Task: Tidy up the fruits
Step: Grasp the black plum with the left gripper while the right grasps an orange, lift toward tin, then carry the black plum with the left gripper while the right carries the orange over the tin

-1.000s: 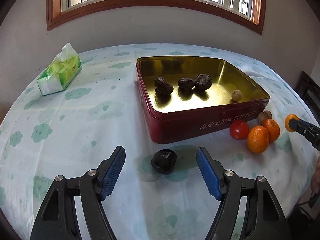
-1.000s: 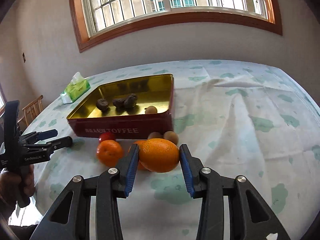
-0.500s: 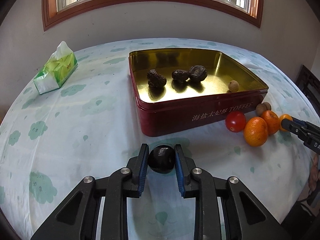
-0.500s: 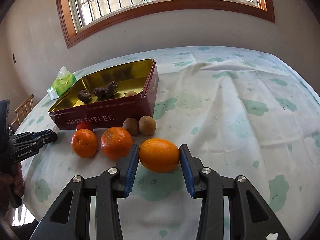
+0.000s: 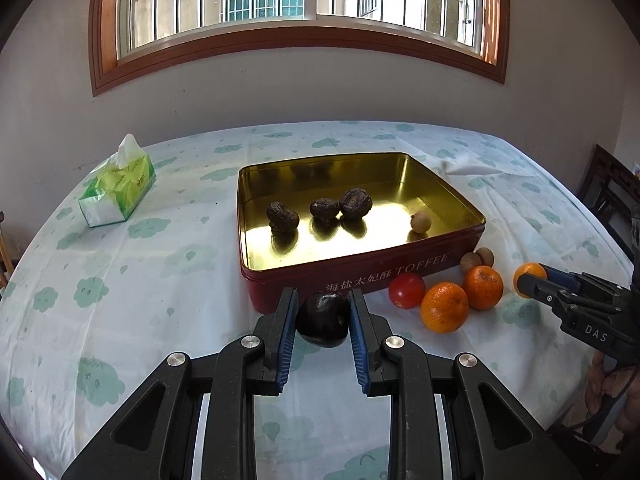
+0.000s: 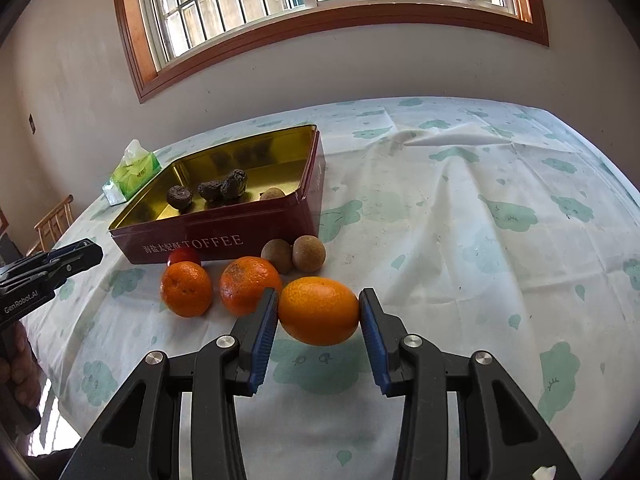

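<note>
Left gripper point(image 5: 323, 316) jaws clamped on dark fruit point(image 5: 322, 314) before red tin point(image 5: 360, 276); right gripper point(image 6: 319, 312) jaws clamped on orange point(image 6: 319, 310) above desk point(image 6: 460, 240).

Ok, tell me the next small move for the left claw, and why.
Probably carry the dark fruit forward over the red tin's near wall and release it beside the three dark fruits inside. The left claw is shut on it, just in front of the tin, and its like already lie there.
</note>
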Demonstrator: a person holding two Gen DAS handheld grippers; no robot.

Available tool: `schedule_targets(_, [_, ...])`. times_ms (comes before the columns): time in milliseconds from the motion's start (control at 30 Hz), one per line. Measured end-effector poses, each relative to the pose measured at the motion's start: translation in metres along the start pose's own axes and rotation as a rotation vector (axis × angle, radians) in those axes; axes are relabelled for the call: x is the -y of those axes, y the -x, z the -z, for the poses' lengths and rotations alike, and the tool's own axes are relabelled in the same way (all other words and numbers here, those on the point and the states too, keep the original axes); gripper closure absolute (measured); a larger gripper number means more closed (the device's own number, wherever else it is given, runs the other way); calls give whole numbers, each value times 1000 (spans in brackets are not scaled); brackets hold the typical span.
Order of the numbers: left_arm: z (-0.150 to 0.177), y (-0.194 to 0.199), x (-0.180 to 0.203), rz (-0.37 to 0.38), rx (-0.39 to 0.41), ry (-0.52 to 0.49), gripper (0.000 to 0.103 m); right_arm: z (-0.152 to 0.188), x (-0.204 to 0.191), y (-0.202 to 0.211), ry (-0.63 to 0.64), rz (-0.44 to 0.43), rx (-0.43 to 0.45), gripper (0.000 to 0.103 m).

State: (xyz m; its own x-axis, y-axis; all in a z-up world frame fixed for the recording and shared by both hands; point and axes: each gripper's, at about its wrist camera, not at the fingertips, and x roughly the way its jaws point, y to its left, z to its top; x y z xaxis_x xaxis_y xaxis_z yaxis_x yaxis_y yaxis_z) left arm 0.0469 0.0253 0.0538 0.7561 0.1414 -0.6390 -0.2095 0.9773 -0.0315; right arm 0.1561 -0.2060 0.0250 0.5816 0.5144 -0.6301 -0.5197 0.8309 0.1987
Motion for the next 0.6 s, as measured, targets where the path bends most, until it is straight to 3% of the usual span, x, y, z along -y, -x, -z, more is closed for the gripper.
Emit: schedule_targets(600, [-34, 4, 0, -31, 68, 16, 77, -41, -53, 23, 93, -102, 107, 65])
